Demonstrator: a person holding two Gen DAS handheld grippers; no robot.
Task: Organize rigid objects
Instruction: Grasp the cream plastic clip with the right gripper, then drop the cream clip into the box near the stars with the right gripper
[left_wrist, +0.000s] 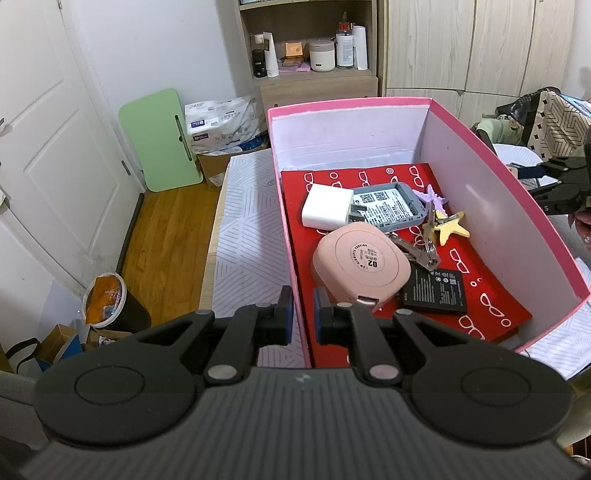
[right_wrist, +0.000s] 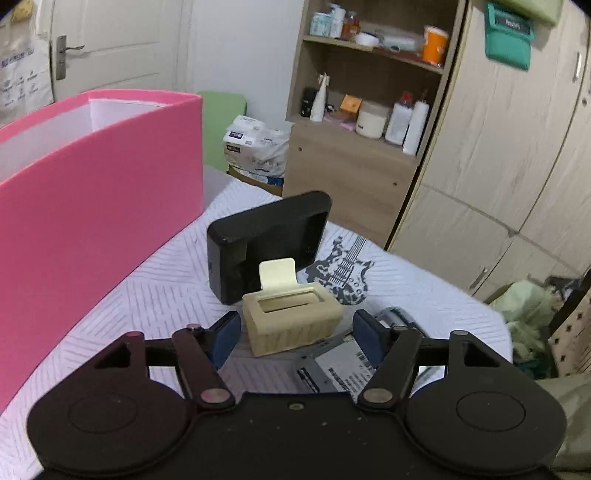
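Observation:
A pink box (left_wrist: 491, 206) stands on the table. Inside lie a white charger (left_wrist: 327, 206), a grey hard drive (left_wrist: 388, 208), a round pink case (left_wrist: 364, 264), keys with star charms (left_wrist: 439, 229) and a black battery (left_wrist: 436, 291). My left gripper (left_wrist: 303, 314) is shut on the box's near left wall, one finger outside and one inside. In the right wrist view, my right gripper (right_wrist: 295, 338) is open around a beige box with a flip lid (right_wrist: 291, 319). A black box (right_wrist: 269, 243) stands behind it. The pink box (right_wrist: 99, 192) is to the left.
A metal drive with a label (right_wrist: 343, 363) lies under my right gripper. The table has a white patterned cloth (right_wrist: 155, 295). A shelf unit with bottles (left_wrist: 310, 48) and wardrobes stand behind. A bin (left_wrist: 107, 299) and a green board (left_wrist: 159, 140) are on the floor at left.

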